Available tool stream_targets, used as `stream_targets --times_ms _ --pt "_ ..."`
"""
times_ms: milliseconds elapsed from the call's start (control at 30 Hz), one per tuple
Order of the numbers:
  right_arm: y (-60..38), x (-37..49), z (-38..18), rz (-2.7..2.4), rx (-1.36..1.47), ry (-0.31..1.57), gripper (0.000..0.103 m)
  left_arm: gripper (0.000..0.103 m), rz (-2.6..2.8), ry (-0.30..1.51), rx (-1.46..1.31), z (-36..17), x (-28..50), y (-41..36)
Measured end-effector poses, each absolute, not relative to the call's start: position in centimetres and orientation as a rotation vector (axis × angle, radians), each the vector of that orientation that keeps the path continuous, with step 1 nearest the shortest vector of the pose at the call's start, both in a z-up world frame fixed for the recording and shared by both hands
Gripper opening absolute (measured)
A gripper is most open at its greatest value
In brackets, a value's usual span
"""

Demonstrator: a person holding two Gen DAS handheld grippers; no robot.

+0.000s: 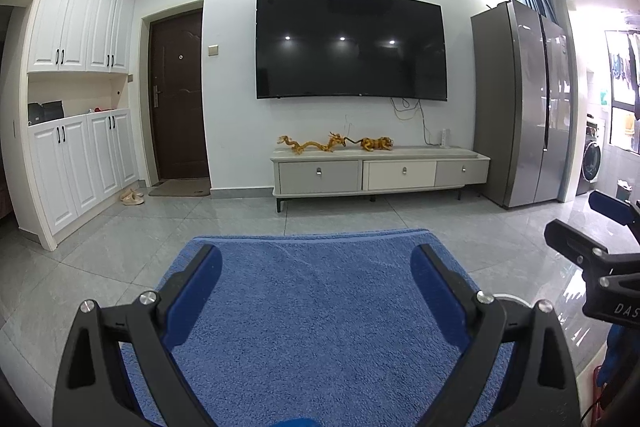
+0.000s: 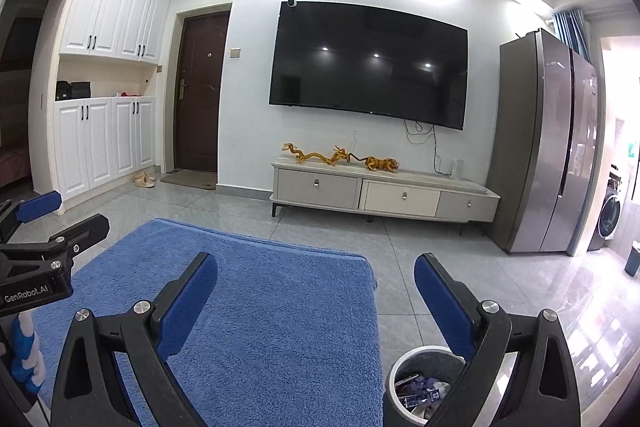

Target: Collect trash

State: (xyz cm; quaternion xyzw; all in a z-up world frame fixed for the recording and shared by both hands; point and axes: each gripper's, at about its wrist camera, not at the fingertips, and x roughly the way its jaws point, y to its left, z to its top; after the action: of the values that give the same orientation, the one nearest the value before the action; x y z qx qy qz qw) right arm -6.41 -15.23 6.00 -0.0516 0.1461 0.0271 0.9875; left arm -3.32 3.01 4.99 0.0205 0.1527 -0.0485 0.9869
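My left gripper [image 1: 316, 267] is open and empty, held over a surface covered with a blue towel [image 1: 320, 315]. My right gripper [image 2: 316, 275] is open and empty over the right edge of the same towel [image 2: 248, 307]. A round bin [image 2: 420, 387] with a white rim stands on the floor low at the right, beside the towel and under my right finger; it holds crumpled wrappers and paper. Each gripper shows in the other's view: the right one [image 1: 592, 227] at the right edge, the left one [image 2: 60, 215] at the left edge. No loose trash shows on the towel.
Ahead is a grey tiled floor [image 1: 340, 215], then a low TV cabinet [image 1: 380, 171] with golden figures under a wall TV [image 1: 352, 47]. A steel fridge [image 1: 528, 107] stands right, white cupboards [image 1: 80, 155] and a brown door [image 1: 180, 99] left.
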Motion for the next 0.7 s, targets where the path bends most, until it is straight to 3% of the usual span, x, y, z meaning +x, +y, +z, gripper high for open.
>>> stream_targets --times_ms 700 --pt "-18.1 -5.7 4.7 -0.026 -0.038 0.316 0.100 0.096 -0.090 0.361 0.012 3.2 -1.0 2.7"
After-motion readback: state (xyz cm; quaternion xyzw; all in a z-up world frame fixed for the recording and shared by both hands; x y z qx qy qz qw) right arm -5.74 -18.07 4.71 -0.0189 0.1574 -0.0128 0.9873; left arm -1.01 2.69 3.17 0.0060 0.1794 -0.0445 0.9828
